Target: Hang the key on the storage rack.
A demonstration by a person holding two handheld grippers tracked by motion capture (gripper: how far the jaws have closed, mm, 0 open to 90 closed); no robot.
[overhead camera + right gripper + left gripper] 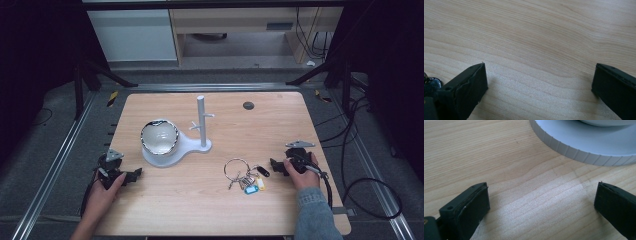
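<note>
Beside right gripper [276,166] — key bunch [246,176].

Light wood table [215,200], rounded corners, dark round grommet [248,105] near 1 o'clock edge. White stand base [192,146] sits just left of centre, roughly 10 o'clock. Key ring bunch [244,175] with coloured tags lies flat around 4 o'clock. Both grippers resting on tabletop: left gripper [134,175] at 8, right gripper [274,165] at 4.

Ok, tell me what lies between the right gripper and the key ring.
Nothing but bare table. In the high view the right gripper sits just right of the key ring, its open jaws beside the black tag.
</note>
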